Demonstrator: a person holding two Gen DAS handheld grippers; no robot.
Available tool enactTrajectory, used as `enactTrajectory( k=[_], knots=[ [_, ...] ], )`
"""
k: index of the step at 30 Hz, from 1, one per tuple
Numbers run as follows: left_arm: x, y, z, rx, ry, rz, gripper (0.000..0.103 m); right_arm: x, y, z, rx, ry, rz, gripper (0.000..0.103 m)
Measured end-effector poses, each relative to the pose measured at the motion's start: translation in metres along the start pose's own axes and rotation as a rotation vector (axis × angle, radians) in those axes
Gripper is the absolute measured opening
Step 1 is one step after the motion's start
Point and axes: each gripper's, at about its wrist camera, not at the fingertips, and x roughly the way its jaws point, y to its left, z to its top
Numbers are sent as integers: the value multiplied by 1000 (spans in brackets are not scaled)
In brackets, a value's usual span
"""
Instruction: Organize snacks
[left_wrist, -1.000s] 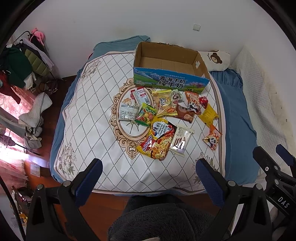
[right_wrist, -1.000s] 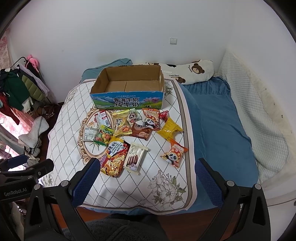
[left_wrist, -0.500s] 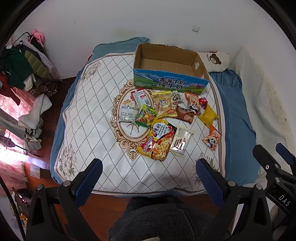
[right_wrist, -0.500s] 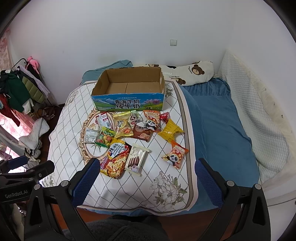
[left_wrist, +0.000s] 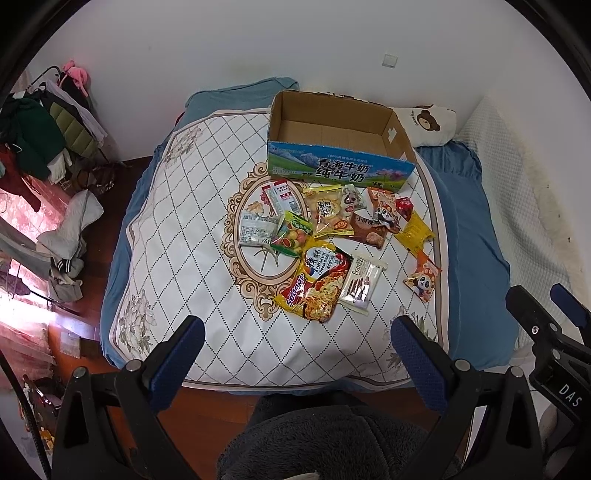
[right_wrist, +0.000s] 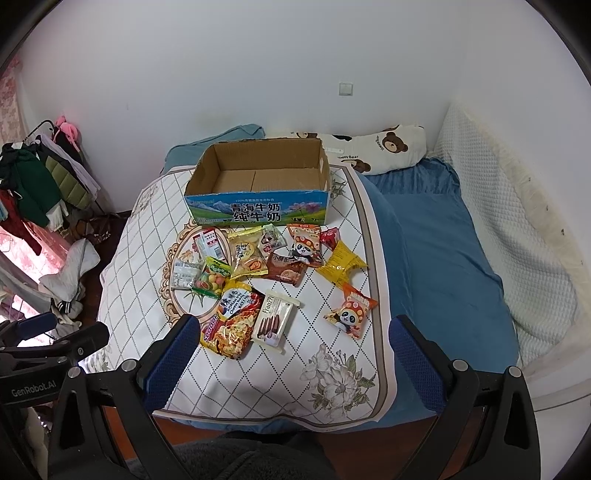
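Several snack packets lie on a white quilted cloth (left_wrist: 192, 236) on the bed: a noodle pack (left_wrist: 314, 282) (right_wrist: 231, 323), a Franzzi biscuit pack (left_wrist: 360, 282) (right_wrist: 274, 319), an orange panda bag (left_wrist: 421, 277) (right_wrist: 351, 312), a yellow bag (right_wrist: 341, 264). An open, empty cardboard milk box (left_wrist: 340, 147) (right_wrist: 258, 188) stands behind them. My left gripper (left_wrist: 295, 354) and right gripper (right_wrist: 291, 354) are both open and empty, held above the bed's near edge, well short of the snacks.
A bear-print pillow (right_wrist: 373, 149) lies at the back right on the blue sheet (right_wrist: 443, 240). Clothes on a rack (left_wrist: 44, 136) and wooden floor are at the left. A white padded wall panel (right_wrist: 517, 221) borders the bed's right side.
Both grippers have drifted slightly toward the bed; the snacks and box have not moved.
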Motion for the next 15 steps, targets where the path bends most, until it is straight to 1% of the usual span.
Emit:
enactTrajectory(
  k=[15],
  knots=[
    [-1,1,-2,0,-5,0,103,-2,-1,-1,5,-5,0,103]
  ],
)
